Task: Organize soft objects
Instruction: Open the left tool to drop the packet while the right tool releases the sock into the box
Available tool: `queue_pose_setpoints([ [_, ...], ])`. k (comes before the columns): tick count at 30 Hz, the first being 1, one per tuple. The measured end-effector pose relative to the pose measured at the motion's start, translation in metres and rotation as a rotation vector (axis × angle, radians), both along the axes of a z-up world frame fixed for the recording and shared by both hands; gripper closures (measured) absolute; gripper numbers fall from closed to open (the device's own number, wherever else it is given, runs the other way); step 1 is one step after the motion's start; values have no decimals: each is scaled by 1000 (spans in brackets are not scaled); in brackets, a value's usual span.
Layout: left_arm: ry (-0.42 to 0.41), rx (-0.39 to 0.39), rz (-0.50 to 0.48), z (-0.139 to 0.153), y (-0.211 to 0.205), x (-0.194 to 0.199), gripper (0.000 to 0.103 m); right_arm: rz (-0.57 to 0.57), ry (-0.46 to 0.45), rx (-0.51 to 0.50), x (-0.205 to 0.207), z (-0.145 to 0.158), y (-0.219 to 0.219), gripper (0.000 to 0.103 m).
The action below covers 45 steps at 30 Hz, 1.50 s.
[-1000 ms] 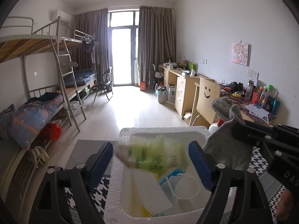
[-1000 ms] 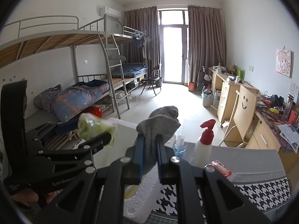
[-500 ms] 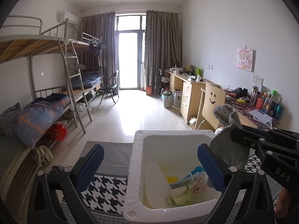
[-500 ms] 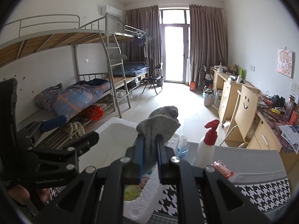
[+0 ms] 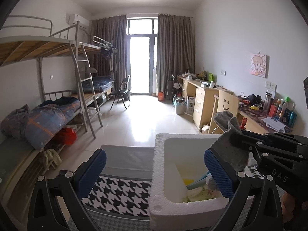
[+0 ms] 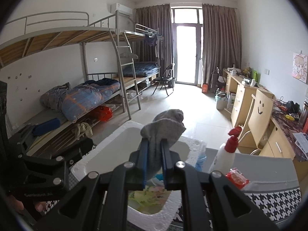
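A white foam box (image 5: 158,173) stands on the table; it also shows in the right wrist view (image 6: 107,150). A green-and-white soft packet (image 5: 200,193) lies inside it, also seen from the right wrist (image 6: 148,196). My left gripper (image 5: 154,165) is open and empty, its blue pads straddling the box's left wall. My right gripper (image 6: 154,154) is shut on a grey sock (image 6: 163,129) and holds it above the box; the sock (image 5: 229,146) hangs over the box's right side in the left wrist view.
A white spray bottle with a red trigger (image 6: 225,152), a red packet (image 6: 236,178) and a small blue bottle (image 6: 201,156) stand right of the box on a houndstooth cloth (image 5: 119,194). Bunk beds (image 5: 48,111) line the left, desks (image 5: 204,100) the right.
My left gripper has let the green-and-white packet fall into the box and has shifted left, now open and empty. My right gripper with the sock has moved over the box.
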<state>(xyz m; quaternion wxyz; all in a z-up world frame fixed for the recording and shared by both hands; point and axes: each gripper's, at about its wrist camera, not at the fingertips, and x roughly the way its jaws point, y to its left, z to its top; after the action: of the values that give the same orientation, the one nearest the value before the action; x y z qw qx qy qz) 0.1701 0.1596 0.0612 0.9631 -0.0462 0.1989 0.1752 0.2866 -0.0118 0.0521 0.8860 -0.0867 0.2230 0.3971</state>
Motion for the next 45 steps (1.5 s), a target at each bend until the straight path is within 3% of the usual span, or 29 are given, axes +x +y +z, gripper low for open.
queue_pose_setpoints([
  [15, 2, -7, 30, -5, 9, -15, 1, 28, 55, -22, 8, -12, 19, 85],
  [17, 4, -5, 32, -6, 9, -15, 1, 32, 71, -29, 9, -15, 21, 81],
  [19, 3, -10, 32, -7, 10, -16, 1, 41, 77, -38, 10, -18, 22, 61],
  [21, 2, -12, 35, -8, 11, -18, 1, 35, 84, -46, 10, -19, 23, 50],
  [33, -4, -16, 27, -5, 9, -20, 1, 13, 77, -19, 2, -10, 7, 40],
  [37, -14, -12, 18, -1, 2, -23, 1, -6, 51, 2, -8, -1, -3, 28],
  [41, -25, -15, 22, 1, -2, -29, 1, -43, 28, 28, -14, 7, -15, 24],
  [45, -38, -12, 12, 3, -8, -38, 1, -78, 25, 73, -21, 11, -29, 10],
])
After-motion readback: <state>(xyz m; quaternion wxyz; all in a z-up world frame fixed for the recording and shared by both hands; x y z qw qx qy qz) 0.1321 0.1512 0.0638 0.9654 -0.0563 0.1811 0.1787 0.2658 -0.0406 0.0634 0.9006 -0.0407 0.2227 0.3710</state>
